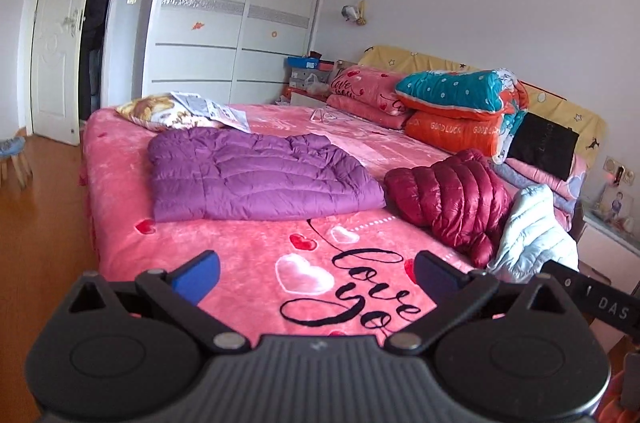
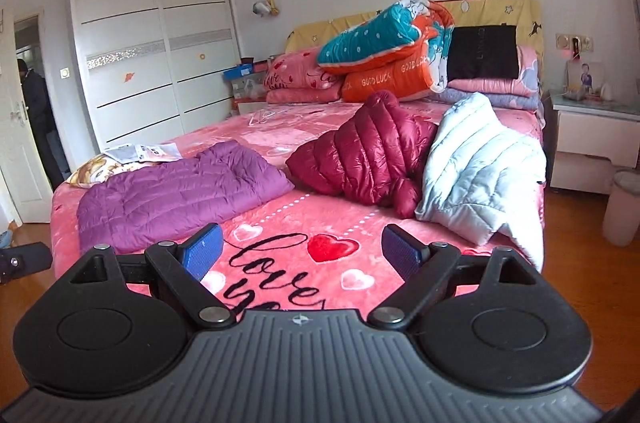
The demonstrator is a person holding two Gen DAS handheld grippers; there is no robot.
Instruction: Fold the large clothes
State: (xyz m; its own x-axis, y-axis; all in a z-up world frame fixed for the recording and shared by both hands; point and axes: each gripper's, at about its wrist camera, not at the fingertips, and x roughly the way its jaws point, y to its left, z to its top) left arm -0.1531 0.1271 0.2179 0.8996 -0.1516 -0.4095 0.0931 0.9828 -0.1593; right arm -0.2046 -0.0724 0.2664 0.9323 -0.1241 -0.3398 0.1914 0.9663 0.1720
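A purple down jacket (image 1: pixel 256 177) lies folded flat on the pink bed (image 1: pixel 248 263); it also shows in the right wrist view (image 2: pixel 176 191). A dark red down jacket (image 1: pixel 448 199) lies crumpled to its right, also in the right wrist view (image 2: pixel 368 155). A pale blue down jacket (image 1: pixel 532 231) is heaped at the bed's right edge, also in the right wrist view (image 2: pixel 476 167). My left gripper (image 1: pixel 316 273) is open and empty above the bed's near edge. My right gripper (image 2: pixel 302 249) is open and empty, short of the jackets.
Folded quilts (image 2: pixel 384 67) and a black item (image 2: pixel 480 53) are stacked at the headboard. A pillow with papers (image 1: pixel 180 109) lies at the far left corner. A wardrobe (image 1: pixel 240 3), an open door (image 1: pixel 56 35), a nightstand (image 2: pixel 596 131) and a bin (image 2: pixel 624 207) surround the bed.
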